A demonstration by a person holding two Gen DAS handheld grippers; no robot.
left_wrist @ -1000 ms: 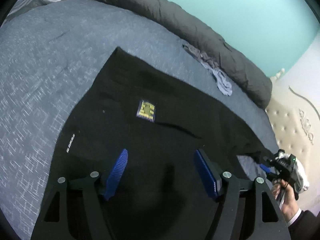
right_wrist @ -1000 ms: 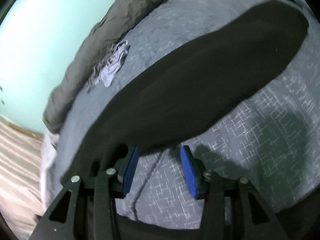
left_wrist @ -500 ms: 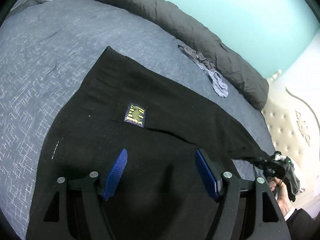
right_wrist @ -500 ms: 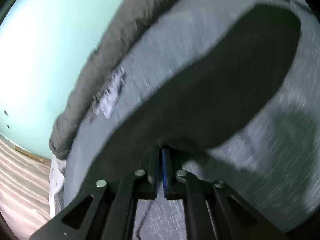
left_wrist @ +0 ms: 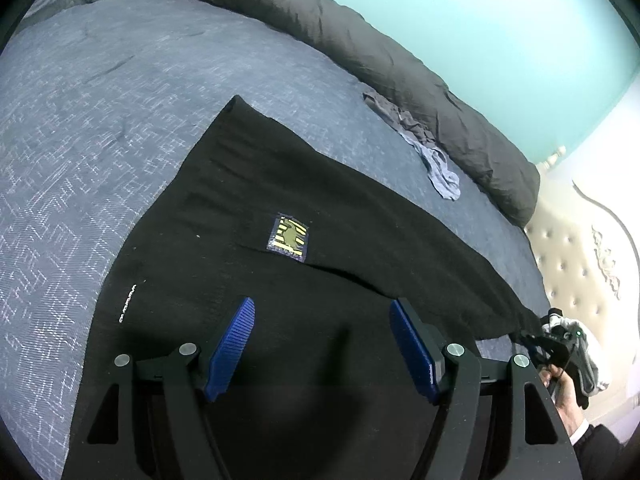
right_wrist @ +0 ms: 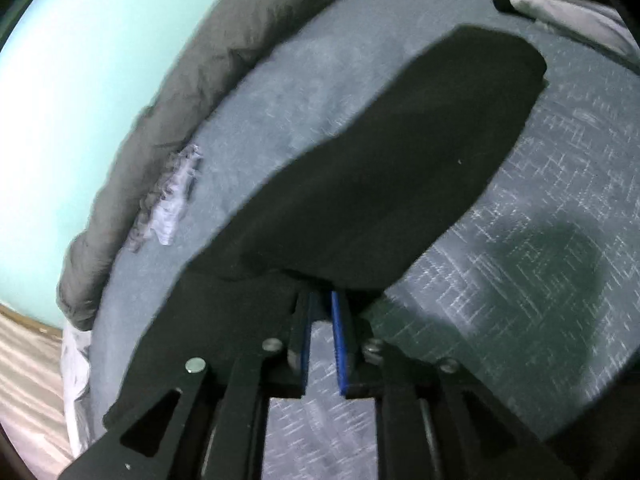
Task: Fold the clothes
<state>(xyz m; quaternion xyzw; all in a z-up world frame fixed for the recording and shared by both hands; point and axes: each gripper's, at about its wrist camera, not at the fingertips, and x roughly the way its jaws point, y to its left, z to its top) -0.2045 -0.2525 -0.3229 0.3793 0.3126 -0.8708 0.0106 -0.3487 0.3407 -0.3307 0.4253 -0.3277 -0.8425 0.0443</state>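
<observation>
A black garment point(left_wrist: 280, 280) with a yellow patch point(left_wrist: 289, 237) lies spread on the blue-grey bed. My left gripper point(left_wrist: 322, 320) is open and empty, hovering just above the garment's near part. My right gripper point(right_wrist: 322, 300) is shut on the garment's end point(right_wrist: 384, 184) and holds that end raised off the bed. It also shows in the left wrist view point(left_wrist: 534, 340) at the far right, gripping the garment's tip.
A rolled dark grey duvet point(left_wrist: 380, 56) runs along the teal wall. A small grey-blue cloth point(left_wrist: 432, 160) lies beside it, also in the right wrist view point(right_wrist: 172, 204). A cream tufted headboard point(left_wrist: 576, 268) stands at right. White and grey clothing point(right_wrist: 560, 12) lies at the bed's far end.
My right gripper closed from open onto the garment's end and lifted it. My left gripper stayed open over the garment, which shifted slightly.
</observation>
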